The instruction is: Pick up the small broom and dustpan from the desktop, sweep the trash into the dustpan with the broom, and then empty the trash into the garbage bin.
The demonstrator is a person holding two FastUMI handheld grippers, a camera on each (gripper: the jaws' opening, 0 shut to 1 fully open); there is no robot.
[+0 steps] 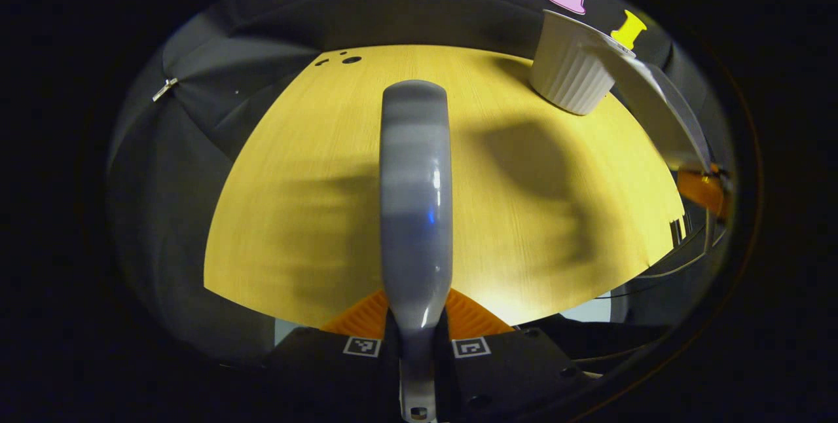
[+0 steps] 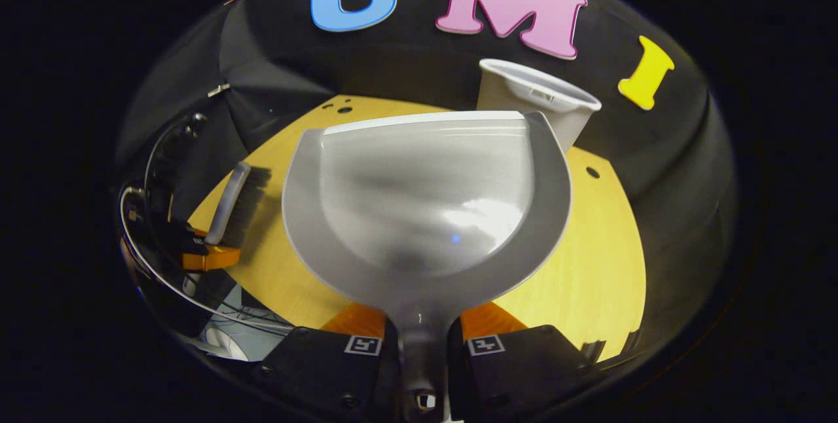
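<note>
While jaws clamp broom (image 1: 416,200), dustpan (image 2: 425,200) hovers.

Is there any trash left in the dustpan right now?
Empty: in the right gripper view the dustpan pan shows bare and glossy, held up near the garbage bin.

No readable text, brand or number stands on any object. The only markings are small square black-and-white coded tags (image 1: 362,346) on the gripper bodies at the bottom centre of both views; they carry no legible characters.
</note>
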